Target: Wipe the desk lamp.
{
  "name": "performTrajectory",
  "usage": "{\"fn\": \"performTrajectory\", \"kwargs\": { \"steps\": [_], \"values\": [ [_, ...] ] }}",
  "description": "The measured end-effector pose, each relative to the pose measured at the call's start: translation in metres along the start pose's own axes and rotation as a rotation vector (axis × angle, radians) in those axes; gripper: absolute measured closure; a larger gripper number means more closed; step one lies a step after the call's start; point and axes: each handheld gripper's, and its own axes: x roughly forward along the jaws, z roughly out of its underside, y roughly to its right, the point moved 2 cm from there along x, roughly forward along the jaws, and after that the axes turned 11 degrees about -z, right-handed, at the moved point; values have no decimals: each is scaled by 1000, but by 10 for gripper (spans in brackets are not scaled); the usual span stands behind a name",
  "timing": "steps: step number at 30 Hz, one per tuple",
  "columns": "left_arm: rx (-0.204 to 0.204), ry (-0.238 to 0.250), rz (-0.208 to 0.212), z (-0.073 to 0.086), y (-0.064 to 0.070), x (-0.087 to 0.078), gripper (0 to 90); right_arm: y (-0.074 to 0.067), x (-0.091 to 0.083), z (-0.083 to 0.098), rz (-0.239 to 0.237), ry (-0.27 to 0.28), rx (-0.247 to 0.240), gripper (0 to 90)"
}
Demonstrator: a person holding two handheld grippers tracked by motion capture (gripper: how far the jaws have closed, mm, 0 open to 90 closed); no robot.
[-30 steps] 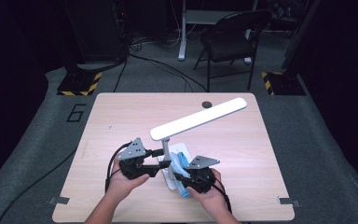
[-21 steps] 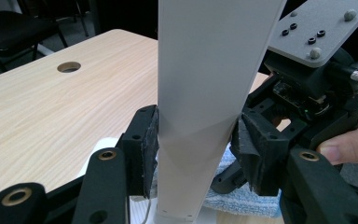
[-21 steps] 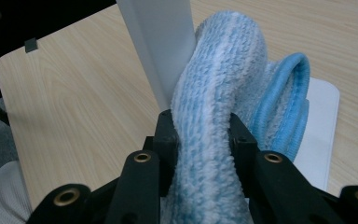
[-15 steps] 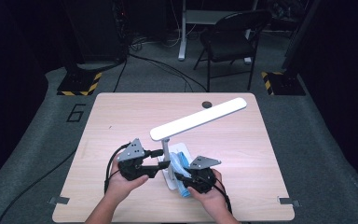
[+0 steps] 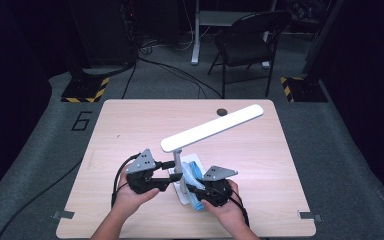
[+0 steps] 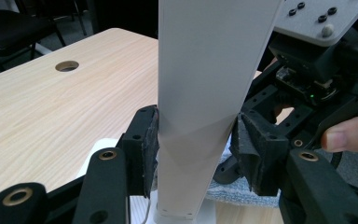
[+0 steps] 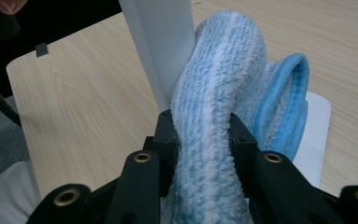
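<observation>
My left gripper clamps the white desk lamp's post near the table's near edge; my right gripper pinches the blue cloth against it. Hard wiping could tip the top-heavy lamp or pull the cloth free.

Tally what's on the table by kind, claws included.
Desk lamp: 1
Blue cloth: 1
Claws: 2, the left claw on the lamp's post, the right claw on the cloth
Total: 4
</observation>
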Motion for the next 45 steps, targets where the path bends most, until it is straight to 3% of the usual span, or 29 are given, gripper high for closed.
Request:
{"fn": "performTrajectory", "kwargs": {
  "steps": [5, 14, 22, 33, 38, 45],
  "values": [
    [-2, -3, 3, 0, 1, -1, 519, -2, -3, -4, -5, -1, 0, 708],
    [7, -26, 21, -5, -2, -10, 517, -6, -8, -15, -17, -53, -17, 708],
    [1, -11, 29, -13, -3, -23, 517, -10, -11, -21, -20, -44, -23, 707],
    [11, -14, 46, -16, -5, -29, 660, -11, -13, -25, -27, -46, -37, 708],
    [10, -17, 53, -16, -5, -29, 668, -12, -14, -28, -46, -30, -22, 710],
    [25, -31, 54, -17, -3, -29, 679, -15, -17, -34, -55, -29, -46, 710]
  ]
}}
